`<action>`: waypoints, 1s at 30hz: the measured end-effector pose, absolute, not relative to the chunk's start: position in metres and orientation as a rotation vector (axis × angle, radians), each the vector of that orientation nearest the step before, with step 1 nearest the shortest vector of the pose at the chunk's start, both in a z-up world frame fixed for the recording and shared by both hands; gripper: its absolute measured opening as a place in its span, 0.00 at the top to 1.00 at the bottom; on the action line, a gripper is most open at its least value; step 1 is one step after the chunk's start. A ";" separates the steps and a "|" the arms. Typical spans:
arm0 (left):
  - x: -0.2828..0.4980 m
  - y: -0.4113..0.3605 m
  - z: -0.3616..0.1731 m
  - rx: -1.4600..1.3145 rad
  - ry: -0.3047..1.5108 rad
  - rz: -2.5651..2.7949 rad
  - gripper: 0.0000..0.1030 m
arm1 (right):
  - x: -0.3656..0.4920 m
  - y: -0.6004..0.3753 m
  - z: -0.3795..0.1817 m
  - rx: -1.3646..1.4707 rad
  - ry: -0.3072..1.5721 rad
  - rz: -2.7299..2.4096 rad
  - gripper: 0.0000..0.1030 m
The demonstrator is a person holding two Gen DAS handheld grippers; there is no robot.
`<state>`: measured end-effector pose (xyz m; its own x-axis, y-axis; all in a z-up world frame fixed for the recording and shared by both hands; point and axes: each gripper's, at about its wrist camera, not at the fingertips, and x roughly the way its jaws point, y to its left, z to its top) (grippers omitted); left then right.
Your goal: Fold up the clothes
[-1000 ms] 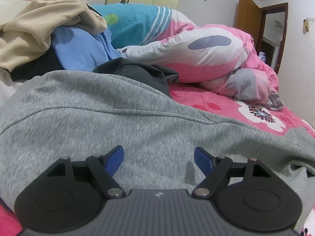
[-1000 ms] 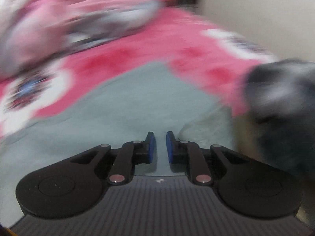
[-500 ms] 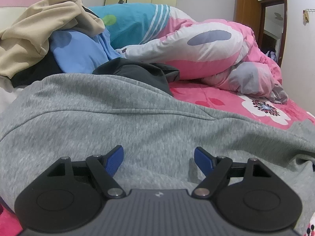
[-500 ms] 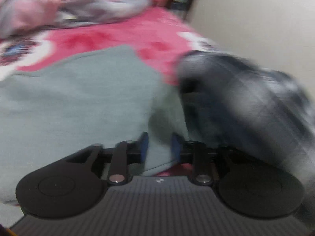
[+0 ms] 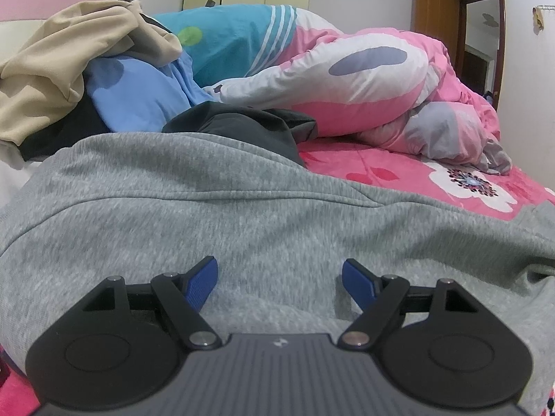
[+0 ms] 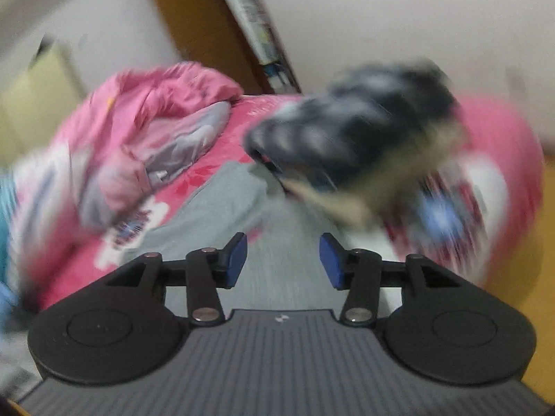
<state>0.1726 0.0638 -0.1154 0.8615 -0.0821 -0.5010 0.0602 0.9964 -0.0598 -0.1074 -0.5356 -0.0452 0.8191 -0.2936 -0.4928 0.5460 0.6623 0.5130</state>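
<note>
A big grey sweatshirt (image 5: 242, 215) lies spread out on the bed, on top of a pink sheet with white flowers (image 5: 464, 183). The left tongs (image 5: 279, 279) sit low just over the near part of the sweatshirt, with the two blue tips far apart and nothing held between them. Past the sweatshirt, at the far left, there is a heap of clothes: a tan top (image 5: 52, 79) on a light blue one (image 5: 138, 93), with something black under them. A dark grey piece of clothing (image 5: 242, 124) lies right behind the sweatshirt, touching its far edge. Further back is a puffy pink and white quilt (image 5: 364, 83) with a blue-green part on its left side, bunched up across the bed. A brown door (image 5: 437, 24) is in the far right corner. The picture from the right tongs (image 6: 283, 260) is very blurry. Their blue tips are apart too, though not as wide as the left ones, and they hold nothing. Grey cloth (image 6: 242, 201) of the sweatshirt runs away under them. Just past it, to the right, sits a dark lump with a pale edge (image 6: 353, 138), too blurry to tell what it is. The pink quilt (image 6: 145, 131) is on the far left in that picture
</note>
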 end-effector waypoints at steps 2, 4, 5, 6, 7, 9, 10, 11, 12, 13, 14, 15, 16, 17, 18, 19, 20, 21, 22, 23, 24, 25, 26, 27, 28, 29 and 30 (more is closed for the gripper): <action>0.172 0.063 -0.116 -0.036 0.528 -0.072 0.22 | -0.148 -0.531 -0.070 0.896 0.360 -0.491 0.50; 0.173 0.062 -0.116 -0.032 0.528 -0.070 0.22 | -0.171 -0.529 -0.098 1.087 0.330 -0.488 0.50; 0.173 0.062 -0.116 -0.031 0.528 -0.070 0.22 | -0.180 -0.528 -0.110 1.167 0.312 -0.473 0.49; 0.173 0.063 -0.116 -0.031 0.529 -0.070 0.22 | -0.185 -0.526 -0.121 1.241 0.295 -0.452 0.49; 0.173 0.063 -0.116 -0.031 0.529 -0.070 0.22 | -0.185 -0.523 -0.131 1.307 0.278 -0.424 0.49; 0.173 0.063 -0.116 -0.033 0.529 -0.071 0.22 | -0.184 -0.517 -0.149 1.425 0.249 -0.369 0.49; 0.173 0.063 -0.116 -0.033 0.528 -0.071 0.22 | -0.181 -0.514 -0.154 1.459 0.243 -0.348 0.48; 0.173 0.063 -0.116 -0.033 0.528 -0.071 0.22 | -0.177 -0.511 -0.160 1.491 0.240 -0.327 0.48; 0.173 0.063 -0.116 -0.033 0.528 -0.071 0.22 | -0.174 -0.508 -0.164 1.518 0.241 -0.307 0.48; 0.173 0.063 -0.116 -0.033 0.528 -0.071 0.22 | -0.170 -0.507 -0.167 1.540 0.240 -0.293 0.48; 0.173 0.064 -0.116 -0.032 0.528 -0.071 0.22 | -0.164 -0.506 -0.169 1.556 0.238 -0.282 0.48; 0.173 0.063 -0.116 -0.030 0.528 -0.070 0.22 | -0.161 -0.506 -0.172 1.568 0.235 -0.282 0.48; 0.173 0.064 -0.116 -0.029 0.529 -0.069 0.22 | -0.157 -0.507 -0.174 1.573 0.237 -0.297 0.48; 0.173 0.063 -0.116 -0.027 0.529 -0.069 0.22 | -0.153 -0.510 -0.176 1.571 0.239 -0.318 0.50; 0.173 0.064 -0.116 -0.027 0.529 -0.069 0.22 | -0.151 -0.512 -0.178 1.566 0.229 -0.336 0.54; 0.173 0.064 -0.116 -0.027 0.528 -0.069 0.22 | -0.150 -0.514 -0.178 1.560 0.208 -0.340 0.75; 0.173 0.063 -0.116 -0.027 0.528 -0.069 0.22 | -0.149 -0.515 -0.177 1.554 0.190 -0.332 0.95; 0.173 0.063 -0.116 -0.027 0.528 -0.069 0.22 | -0.147 -0.517 -0.172 1.533 0.173 -0.325 0.96; 0.173 0.063 -0.116 -0.027 0.528 -0.069 0.22 | -0.145 -0.518 -0.164 1.490 0.156 -0.319 0.97; 0.173 0.062 -0.116 -0.025 0.528 -0.067 0.22 | -0.142 -0.519 -0.154 1.437 0.144 -0.315 0.97; 0.173 0.062 -0.116 -0.024 0.528 -0.067 0.22 | -0.136 -0.520 -0.141 1.374 0.136 -0.307 0.97; 0.172 0.062 -0.116 -0.023 0.527 -0.066 0.22 | -0.128 -0.522 -0.127 1.321 0.126 -0.294 0.97; 0.172 0.062 -0.116 -0.024 0.527 -0.067 0.22 | -0.118 -0.525 -0.113 1.273 0.116 -0.280 0.97; 0.172 0.062 -0.116 -0.025 0.527 -0.067 0.22 | -0.108 -0.528 -0.100 1.225 0.107 -0.266 0.97; 0.172 0.062 -0.116 -0.025 0.527 -0.068 0.22 | -0.096 -0.531 -0.087 1.185 0.098 -0.255 0.97; 0.173 0.062 -0.116 -0.025 0.527 -0.068 0.22 | -0.081 -0.536 -0.075 1.153 0.092 -0.247 0.97; 0.173 0.062 -0.116 -0.025 0.527 -0.068 0.22 | -0.065 -0.541 -0.063 1.121 0.086 -0.240 0.97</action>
